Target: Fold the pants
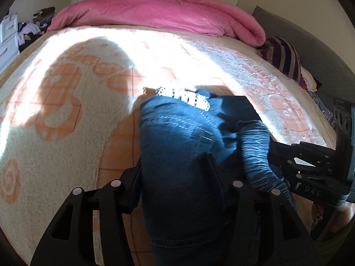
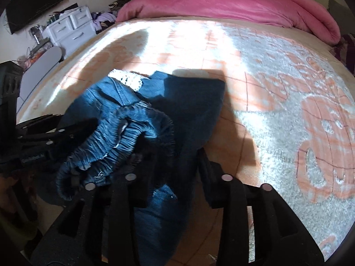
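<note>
Dark blue jeans with a white beaded belt lie bunched on the bed's cream and orange blanket. My left gripper has its fingers on either side of a jeans fold and is shut on it. In the right wrist view the jeans lie ahead, with a ruched leg end draped to the left. My right gripper holds denim between its fingers. The right gripper's body shows at the right of the left wrist view. The left gripper's body shows at the left of the right wrist view.
A rolled pink duvet lies across the far end of the bed. A striped pillow sits at the right edge. White drawers and loose clothes stand beyond the bed's left side.
</note>
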Motion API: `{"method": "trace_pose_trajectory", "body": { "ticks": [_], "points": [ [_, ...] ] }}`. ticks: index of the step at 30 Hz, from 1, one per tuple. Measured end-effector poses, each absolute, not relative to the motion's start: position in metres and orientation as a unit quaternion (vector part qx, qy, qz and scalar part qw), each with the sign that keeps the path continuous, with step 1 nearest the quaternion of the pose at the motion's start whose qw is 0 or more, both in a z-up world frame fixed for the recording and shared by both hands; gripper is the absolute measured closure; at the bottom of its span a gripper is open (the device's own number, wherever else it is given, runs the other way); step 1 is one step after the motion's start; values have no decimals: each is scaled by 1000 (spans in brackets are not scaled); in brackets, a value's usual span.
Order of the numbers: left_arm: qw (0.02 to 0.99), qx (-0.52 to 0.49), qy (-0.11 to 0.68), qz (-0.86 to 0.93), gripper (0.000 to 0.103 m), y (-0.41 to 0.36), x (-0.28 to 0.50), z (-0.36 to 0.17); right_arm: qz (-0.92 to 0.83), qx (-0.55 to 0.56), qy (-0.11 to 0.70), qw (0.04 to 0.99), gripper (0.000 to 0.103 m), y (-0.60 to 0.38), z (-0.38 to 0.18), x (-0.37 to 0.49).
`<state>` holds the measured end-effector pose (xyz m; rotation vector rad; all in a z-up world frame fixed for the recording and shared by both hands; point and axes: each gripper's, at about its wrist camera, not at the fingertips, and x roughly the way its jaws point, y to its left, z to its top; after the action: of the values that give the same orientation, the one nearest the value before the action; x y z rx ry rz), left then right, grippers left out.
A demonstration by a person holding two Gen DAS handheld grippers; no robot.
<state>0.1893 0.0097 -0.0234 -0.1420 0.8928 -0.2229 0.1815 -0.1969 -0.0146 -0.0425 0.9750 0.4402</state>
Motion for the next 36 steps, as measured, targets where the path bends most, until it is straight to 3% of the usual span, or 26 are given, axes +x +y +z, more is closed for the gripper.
{"method": "trace_pose_trajectory", "body": {
  "ticks": [2,4,10,14,29,32,35,36],
  "points": [
    [893,-67,433,-105,47,12,191,-28,197,-15,471,860,61,-201,-19,183],
    [892,-69,434,-105,46,13,192,-30,191,-6,475,859,57,-205,-23,184],
    [892,-67,434,-104,46,12,192,-29,182,-6,478,859,55,-204,-22,184],
    [893,-68,434,-102,46,10,190,-27,173,-5,476,863,44,-206,-18,180],
    [900,-63,421,-98,47,15,171,-5,170,-2,449,877,24,-213,9,158],
    [903,-60,414,-92,27,16,167,2,170,-1,442,881,22,-213,15,154],
    [906,-60,409,-92,26,17,163,10,170,-1,433,885,18,-213,23,150],
    [907,-59,407,-90,21,18,162,13,170,-1,429,887,17,-213,25,149]
  ]
}}
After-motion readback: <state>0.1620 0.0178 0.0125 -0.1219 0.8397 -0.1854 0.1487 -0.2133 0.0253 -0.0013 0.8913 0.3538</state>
